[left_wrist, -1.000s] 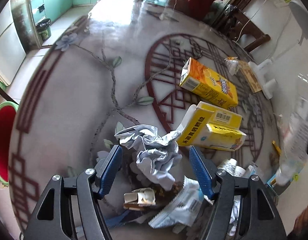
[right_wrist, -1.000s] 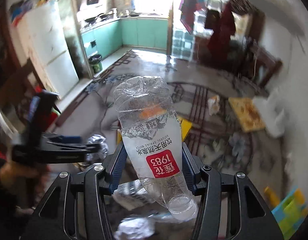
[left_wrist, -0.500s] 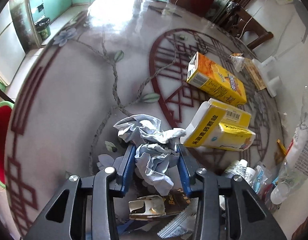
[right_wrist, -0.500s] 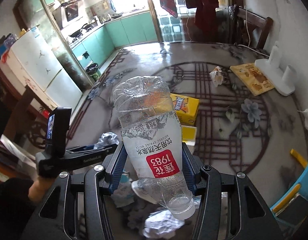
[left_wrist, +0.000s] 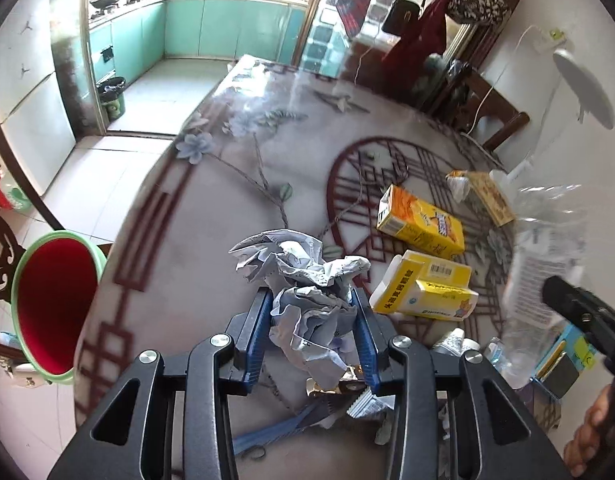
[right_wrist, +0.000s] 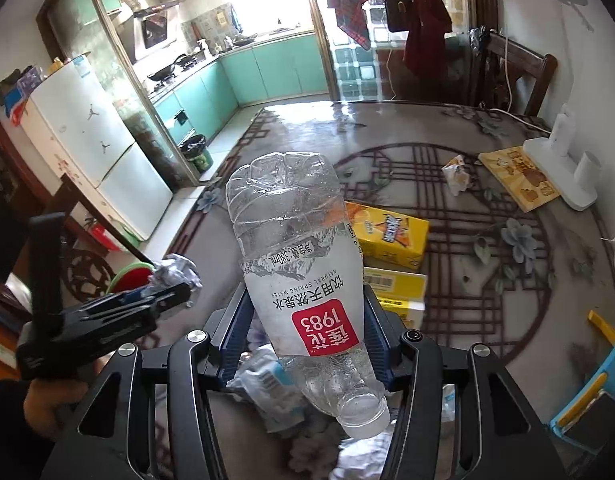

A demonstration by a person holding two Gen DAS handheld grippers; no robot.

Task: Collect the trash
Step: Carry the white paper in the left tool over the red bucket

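My left gripper (left_wrist: pixel 312 304) is shut on a crumpled ball of grey-white paper (left_wrist: pixel 307 280) and holds it above the patterned table (left_wrist: pixel 211 216). It also shows in the right wrist view (right_wrist: pixel 175 276) at the left. My right gripper (right_wrist: pixel 305 308) is shut on an empty clear plastic water bottle with a red label (right_wrist: pixel 303 280), cap toward the camera. The bottle shows blurred at the right of the left wrist view (left_wrist: pixel 543 264). A red bin with a green rim (left_wrist: pixel 51 300) stands on the floor left of the table.
Two yellow cartons (left_wrist: pixel 419 220) (left_wrist: pixel 427 288) lie on the table's right half. Wrappers and scraps (left_wrist: pixel 339 396) lie under the left gripper, and more (right_wrist: pixel 271 392) under the right. A small crumpled wrapper (right_wrist: pixel 455 172), a yellow book (right_wrist: pixel 515 176) and a white stand (right_wrist: pixel 563 168) lie at the far right.
My left gripper closed on the crumpled paper and lifted it off the table. The right gripper kept hold of the bottle and steadied.
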